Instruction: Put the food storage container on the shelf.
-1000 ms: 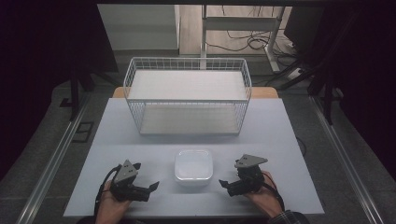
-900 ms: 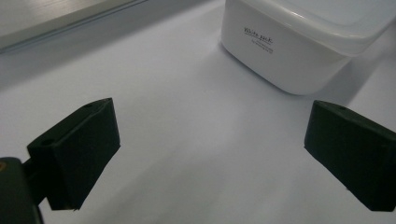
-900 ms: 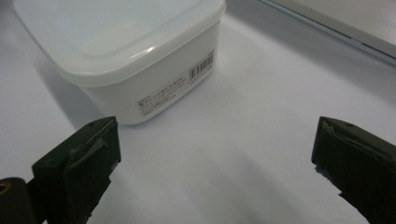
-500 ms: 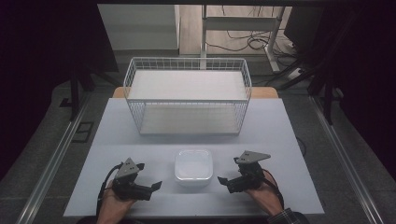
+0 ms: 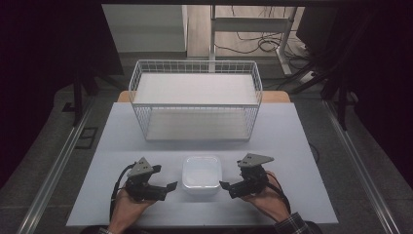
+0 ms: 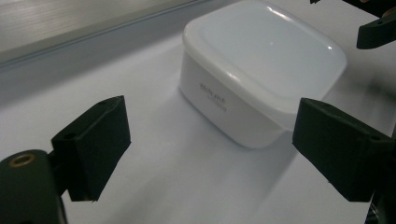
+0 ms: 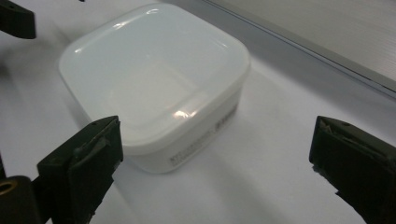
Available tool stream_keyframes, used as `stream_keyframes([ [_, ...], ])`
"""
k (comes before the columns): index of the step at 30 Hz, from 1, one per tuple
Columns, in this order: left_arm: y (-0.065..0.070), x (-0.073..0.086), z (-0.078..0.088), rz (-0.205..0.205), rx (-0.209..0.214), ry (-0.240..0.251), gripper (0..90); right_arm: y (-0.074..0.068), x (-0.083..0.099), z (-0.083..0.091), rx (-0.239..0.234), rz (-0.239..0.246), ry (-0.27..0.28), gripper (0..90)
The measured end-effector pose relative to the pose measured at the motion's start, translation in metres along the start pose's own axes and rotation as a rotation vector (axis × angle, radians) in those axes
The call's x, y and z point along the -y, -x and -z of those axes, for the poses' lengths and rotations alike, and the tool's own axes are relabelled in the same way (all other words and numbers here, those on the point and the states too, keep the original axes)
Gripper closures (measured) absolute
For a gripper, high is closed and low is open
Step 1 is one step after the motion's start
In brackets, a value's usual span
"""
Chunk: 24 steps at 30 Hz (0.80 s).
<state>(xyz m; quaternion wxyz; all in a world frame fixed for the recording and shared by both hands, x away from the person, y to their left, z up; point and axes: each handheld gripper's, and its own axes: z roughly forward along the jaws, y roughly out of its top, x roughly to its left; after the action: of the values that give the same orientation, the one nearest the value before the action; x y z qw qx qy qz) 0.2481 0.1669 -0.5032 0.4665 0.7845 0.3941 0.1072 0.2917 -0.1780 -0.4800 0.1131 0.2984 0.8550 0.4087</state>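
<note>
High view, layout: I see a white lidded container (image 5: 201, 174) sitting on the pale surface (image 5: 292, 146), near its front edge and between my two hands; a white wire basket (image 5: 196, 100) stands well behind it, toward the back.
High view, tongs: my left tongs (image 5: 168, 187) and right tongs (image 5: 225, 186) flank the container, one just beside each side wall, their tips aimed inward at it and apart from it.
High view, orientation: the container is close to square with rounded corners, so I can pick out no clear long axis; it sits upright, lid on top, its sides roughly square to the surface's edges.
Left gripper view, state: the left tongs (image 6: 210, 140) have just been closing a little but the jaws stand wide apart with only bare surface between them; the container (image 6: 261, 60) lies ahead, untouched, a printed side wall facing me. A black tip of the other tongs shows at the top right.
Right gripper view, state: the right tongs (image 7: 215, 163) are spread wide and grip nothing; the container (image 7: 154, 74) sits ahead and to the left, its near corner just off the left jaw, not pressed.
Progress: I judge this the approach; no grip made, lid on, container not lifted.
Left to do: as I read it, bring both tongs in against the container and take hold; the basket looks a likely destination, though I cannot be sure.
</note>
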Motion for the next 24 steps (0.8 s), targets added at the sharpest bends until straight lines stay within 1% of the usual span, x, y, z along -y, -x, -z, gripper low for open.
stream_keyframes([
  [2,0.001,-0.003,-0.002,-0.002,0.002,0.004,12.3,-0.001,-0.003,-0.001,-0.002,-0.009,-0.003,6.1],
  [3,0.001,-0.004,-0.003,-0.004,0.007,0.006,12.8,-0.001,-0.005,-0.002,-0.006,-0.026,0.004,7.6],
  [4,0.002,-0.005,-0.005,-0.007,0.008,0.007,12.8,-0.001,-0.005,-0.002,-0.006,-0.026,0.004,9.6],
  [7,0.002,-0.007,-0.008,-0.018,0.002,0.01,12.8,-0.001,-0.008,-0.003,-0.026,-0.048,0.017,14.7],
  [8,0.002,-0.008,-0.01,-0.016,0.003,0.011,12.8,-0.001,-0.01,-0.003,-0.031,-0.056,0.02,15.8],
  [11,0.002,-0.012,-0.014,-0.016,0.015,0.016,14.6,-0.002,-0.014,-0.006,-0.045,-0.061,0.032,19.1],
  [14,0.003,-0.018,-0.022,-0.033,0.022,0.006,17.4,-0.003,-0.017,-0.012,-0.056,-0.065,0.034,20.1],
  [16,0.004,-0.021,-0.029,-0.042,0.031,-0.007,19.1,-0.002,-0.019,-0.021,-0.056,-0.072,0.011,19.9],
  [17,0.003,-0.022,-0.032,-0.042,0.032,-0.015,19.1,-0.002,-0.019,-0.021,-0.056,-0.072,0.011,19.9],
  [19,0.002,-0.023,-0.041,-0.031,0.045,-0.044,18.7,0.0,-0.018,-0.026,-0.058,-0.079,-0.005,19.6],
  [20,0.0,-0.023,-0.043,-0.015,0.06,-0.042,16.8,0.001,-0.017,-0.028,-0.061,-0.088,-0.016,19.4],
  [21,-0.003,-0.022,-0.045,0.018,0.092,-0.042,16.7,0.001,-0.016,-0.03,-0.065,-0.093,-0.025,18.7],
  [22,-0.004,-0.021,-0.045,0.026,0.099,-0.042,17.1,0.004,-0.015,-0.031,-0.091,-0.12,-0.031,18.9],
  [23,-0.005,-0.02,-0.045,0.049,0.116,-0.043,18.0,0.004,-0.014,-0.031,-0.097,-0.129,-0.035,19.2],
  [24,-0.006,-0.019,-0.045,0.058,0.135,-0.043,20.0,0.005,-0.014,-0.032,-0.118,-0.15,-0.044,20.4],
])
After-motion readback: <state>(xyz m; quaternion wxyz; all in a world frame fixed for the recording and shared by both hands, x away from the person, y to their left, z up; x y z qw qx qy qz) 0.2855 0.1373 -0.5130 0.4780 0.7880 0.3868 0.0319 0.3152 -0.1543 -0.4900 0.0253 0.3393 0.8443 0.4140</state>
